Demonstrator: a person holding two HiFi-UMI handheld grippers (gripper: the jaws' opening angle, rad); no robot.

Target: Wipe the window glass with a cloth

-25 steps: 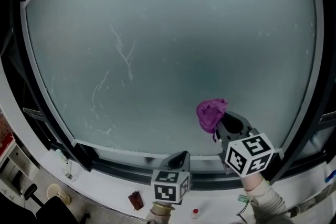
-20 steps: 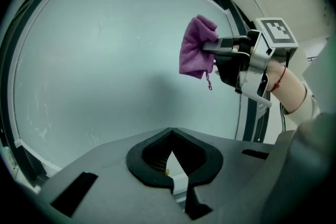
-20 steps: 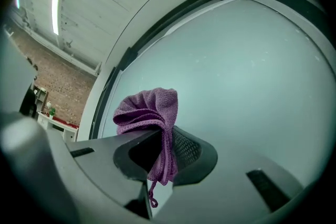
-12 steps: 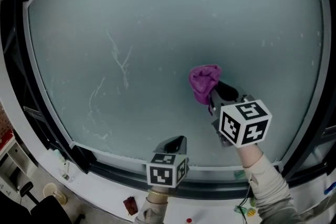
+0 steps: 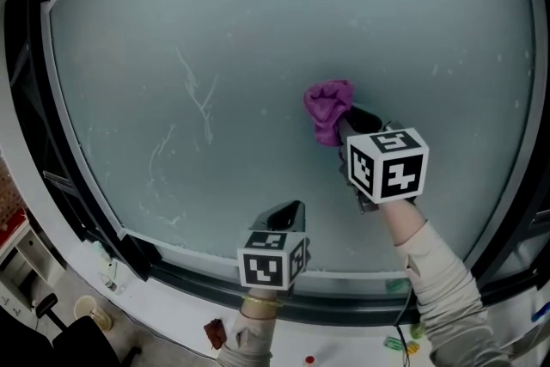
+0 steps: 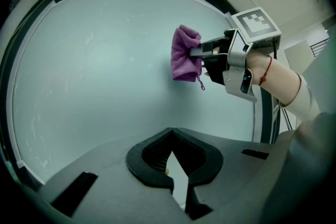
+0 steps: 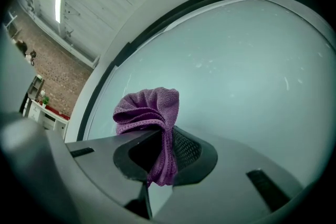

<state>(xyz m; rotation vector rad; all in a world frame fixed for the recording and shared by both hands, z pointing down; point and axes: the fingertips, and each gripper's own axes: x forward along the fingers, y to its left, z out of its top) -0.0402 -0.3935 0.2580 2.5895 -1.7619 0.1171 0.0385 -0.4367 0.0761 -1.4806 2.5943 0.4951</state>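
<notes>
The frosted window glass (image 5: 258, 39) fills most of the head view, with thin white smear marks (image 5: 202, 103) left of centre. A bunched purple cloth (image 5: 326, 109) is pressed against the glass right of centre. My right gripper (image 5: 344, 129) is shut on it; in the right gripper view the cloth (image 7: 149, 110) bulges out past the jaws onto the glass (image 7: 236, 71). My left gripper (image 5: 288, 215) is lower, near the bottom frame, shut and holding nothing. In the left gripper view the cloth (image 6: 185, 54) and the right gripper (image 6: 210, 52) show up and to the right.
A dark curved window frame (image 5: 26, 99) rings the glass. Below it runs a white sill (image 5: 172, 318) with a small reddish-brown object (image 5: 215, 331) and a small red cap (image 5: 311, 352). A brick wall (image 7: 52, 71) shows at the left of the right gripper view.
My right gripper has carried the purple cloth up and slightly left across the glass, from near the bottom frame to mid-height. The left gripper has stayed almost still.
</notes>
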